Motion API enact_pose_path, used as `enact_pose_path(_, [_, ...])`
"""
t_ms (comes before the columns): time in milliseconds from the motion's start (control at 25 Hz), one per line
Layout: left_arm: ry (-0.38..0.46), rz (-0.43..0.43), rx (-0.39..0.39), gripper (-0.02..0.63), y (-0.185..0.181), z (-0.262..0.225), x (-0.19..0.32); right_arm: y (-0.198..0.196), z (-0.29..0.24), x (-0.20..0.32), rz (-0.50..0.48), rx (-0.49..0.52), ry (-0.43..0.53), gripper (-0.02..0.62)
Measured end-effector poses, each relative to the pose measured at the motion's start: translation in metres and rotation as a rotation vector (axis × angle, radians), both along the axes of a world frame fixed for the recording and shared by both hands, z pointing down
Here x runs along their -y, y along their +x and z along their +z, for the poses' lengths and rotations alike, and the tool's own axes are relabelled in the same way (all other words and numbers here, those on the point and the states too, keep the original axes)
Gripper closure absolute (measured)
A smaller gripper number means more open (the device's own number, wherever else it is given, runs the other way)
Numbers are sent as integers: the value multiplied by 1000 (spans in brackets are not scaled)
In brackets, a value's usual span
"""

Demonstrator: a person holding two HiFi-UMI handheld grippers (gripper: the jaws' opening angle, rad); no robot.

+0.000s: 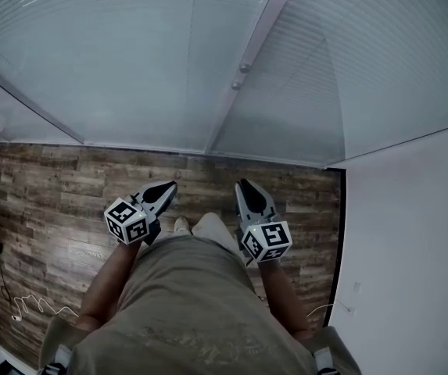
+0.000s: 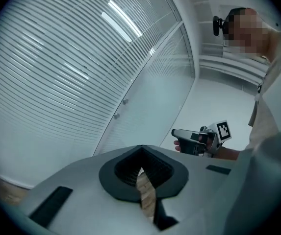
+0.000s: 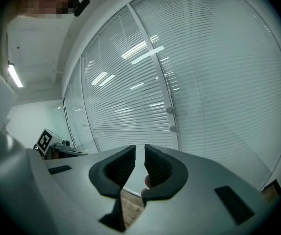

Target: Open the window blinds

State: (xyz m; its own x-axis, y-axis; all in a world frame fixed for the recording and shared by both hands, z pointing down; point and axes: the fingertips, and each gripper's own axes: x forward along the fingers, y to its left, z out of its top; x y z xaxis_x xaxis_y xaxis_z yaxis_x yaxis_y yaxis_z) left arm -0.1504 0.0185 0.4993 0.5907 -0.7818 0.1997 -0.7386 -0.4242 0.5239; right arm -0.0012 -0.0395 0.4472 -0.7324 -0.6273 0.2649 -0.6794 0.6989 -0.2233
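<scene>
Two empty grippers wait short of blinds that are not yet opened

The white horizontal-slat window blinds (image 1: 130, 45) fill the upper part of the frame, their slats lying closed. At lower centre the left gripper (image 1: 161, 190) and right gripper (image 1: 247, 190) hang over the brown wood-plank floor (image 1: 51, 201), each with jaws pressed together on nothing, well apart from the blinds. As I judge it, the whole job remains.

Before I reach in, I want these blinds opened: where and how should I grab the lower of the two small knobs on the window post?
Take the lower knob by its round rim, jaws on opposite sides, coming straight in from the room side. It is a small button standing out from the face of the post, so only its edge offers a hold; it probably turns.
</scene>
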Motion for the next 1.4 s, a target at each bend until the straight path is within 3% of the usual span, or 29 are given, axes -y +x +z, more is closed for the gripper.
enact_pose_path(120, [-17, -27, 1, 592, 3, -2, 2, 4, -1, 10, -17, 4, -25, 551])
enact_pose_path(280, [-13, -64, 9, 592, 13, -8, 17, 13, -12, 31, -58, 1, 10, 551])
enact_pose_path(480, [-36, -65, 49, 592, 39, -4, 20, 29, -13, 40, -85, 11, 2, 551])
enact_pose_path(840, [5, -88, 107, 592, 83, -23, 44, 67, -8, 55, -162, -42, -43, 551])
enact_pose_path(1400, [-45, -247, 104, 592, 86, -9, 11, 95, -2, 52, -216, -17, -40, 551])
